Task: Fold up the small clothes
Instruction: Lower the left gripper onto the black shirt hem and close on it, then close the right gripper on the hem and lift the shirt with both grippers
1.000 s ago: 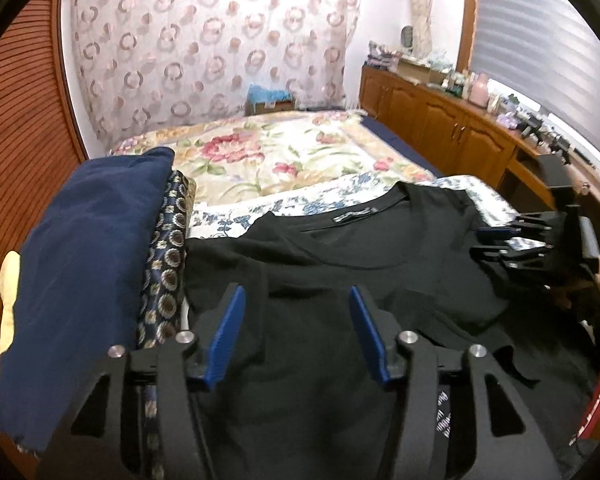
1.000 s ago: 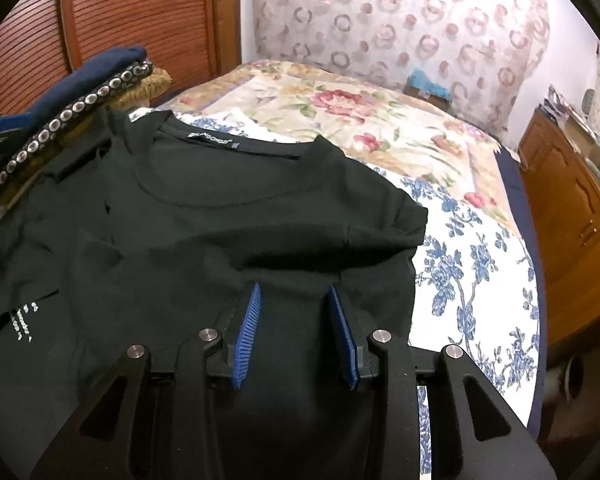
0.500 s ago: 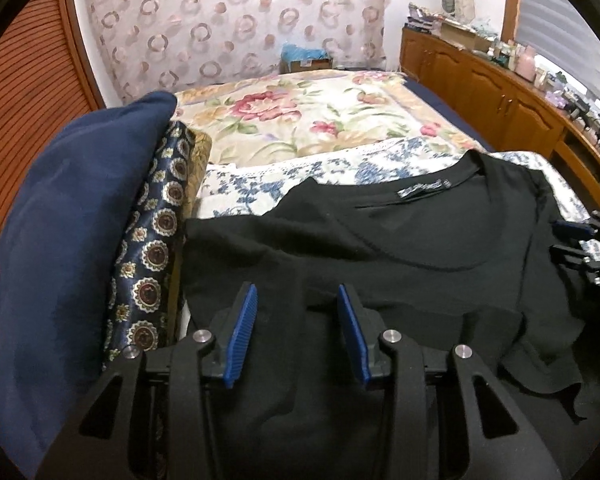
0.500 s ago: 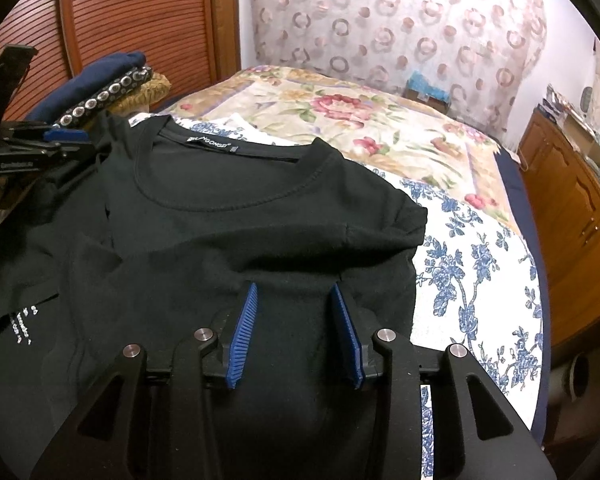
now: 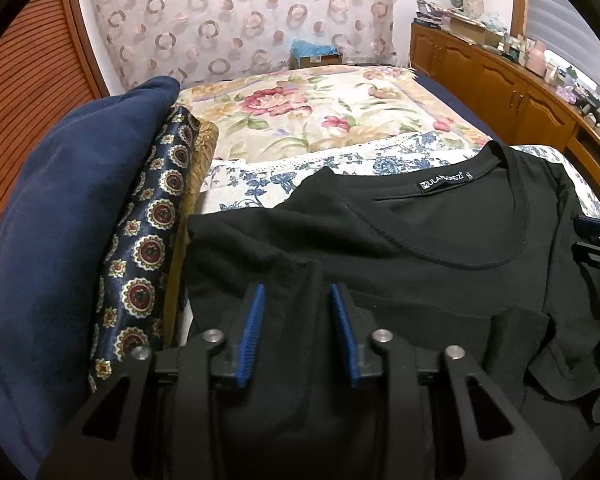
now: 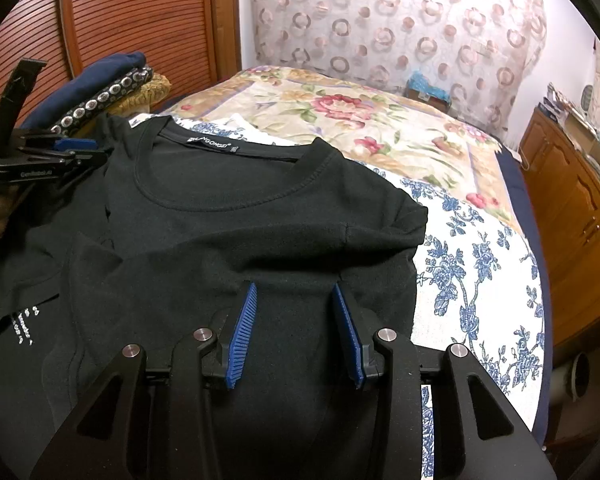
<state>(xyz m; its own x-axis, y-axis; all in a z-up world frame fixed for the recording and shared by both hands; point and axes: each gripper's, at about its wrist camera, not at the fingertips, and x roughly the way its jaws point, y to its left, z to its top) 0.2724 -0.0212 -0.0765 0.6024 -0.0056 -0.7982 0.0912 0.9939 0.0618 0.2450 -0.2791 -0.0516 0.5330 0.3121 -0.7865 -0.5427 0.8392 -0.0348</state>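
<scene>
A black T-shirt [image 5: 420, 272] [image 6: 240, 208] lies front up on the bed, collar and label toward the far side. My left gripper [image 5: 297, 288] points down at the shirt's left side beside the sleeve. Its jaws are closing around a raised fold of black cloth, with a gap still showing at the blue pads [image 5: 252, 332]. From the right wrist view the left gripper [image 6: 76, 150] shows at the shirt's left shoulder. My right gripper [image 6: 295, 286] stands part open over the shirt's right side under the sleeve, cloth bulging between its jaws; its fingertips [image 5: 592, 226] show at the left view's right edge.
A stack of folded clothes stands left of the shirt: a navy piece [image 5: 60, 220] on a dark patterned one [image 5: 152, 240]. A floral quilt [image 5: 320, 120] covers the far bed. Wooden cabinets [image 6: 580, 220] run along the right; a louvred wooden door [image 6: 140, 20] is at the left.
My left gripper came down and leftward onto the shirt's left side, and its jaws narrowed around the cloth. The right gripper stayed where it was.
</scene>
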